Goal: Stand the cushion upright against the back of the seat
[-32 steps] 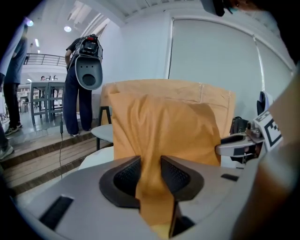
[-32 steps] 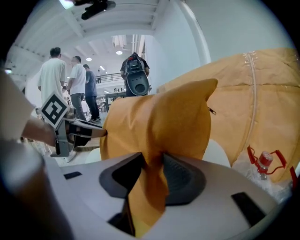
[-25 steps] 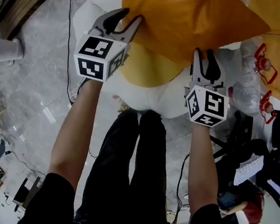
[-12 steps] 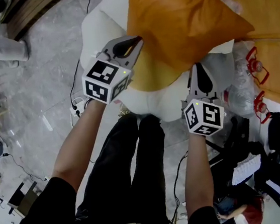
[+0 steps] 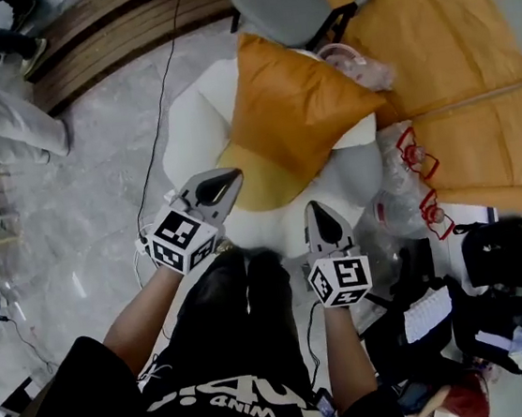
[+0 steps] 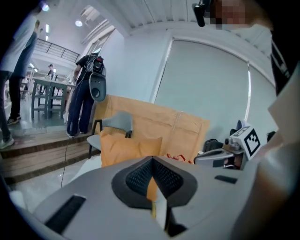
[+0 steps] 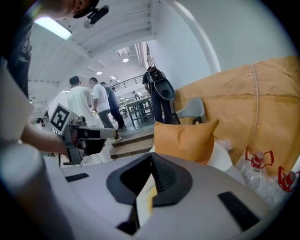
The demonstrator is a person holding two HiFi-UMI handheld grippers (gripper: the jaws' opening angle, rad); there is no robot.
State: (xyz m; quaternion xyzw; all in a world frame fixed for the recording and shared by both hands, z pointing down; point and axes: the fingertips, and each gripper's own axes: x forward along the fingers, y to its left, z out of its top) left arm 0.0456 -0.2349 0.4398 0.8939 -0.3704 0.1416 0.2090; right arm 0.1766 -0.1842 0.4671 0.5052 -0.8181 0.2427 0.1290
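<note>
**Inspector:** Which step was in hand?

**Technician:** By my reading, the release step. The orange cushion [image 5: 294, 112] stood on edge on the white seat [image 5: 190, 127], above the yellow seat pad [image 5: 255, 177]. Both gripper views showed it upright, top corners uppermost. Whether its rear face touched the seat back could not be confirmed from any view.

**Inspector:** State of the jaws?

**Technician:** The left gripper [image 5: 231, 174] had just closed. Its jaws were pressed together with nothing between them. The right gripper [image 5: 315, 208] was in the same condition, closed and empty.

**Inspector:** Position of the cushion relative to the jaws?

**Technician:** It was ahead of both grippers and well apart from them, not in contact. In the head view, the left gripper sat near the front left edge of the seat and the right gripper near the front edge. Both pointed toward the cushion.

**Inspector:** What did the next move call for?

**Technician:** Probably a check only. The cushion had to hold its stance unaided. If it sagged forward, the procedure would call for spreading the jaws, re-gripping the lower edge and pressing it back.
</note>
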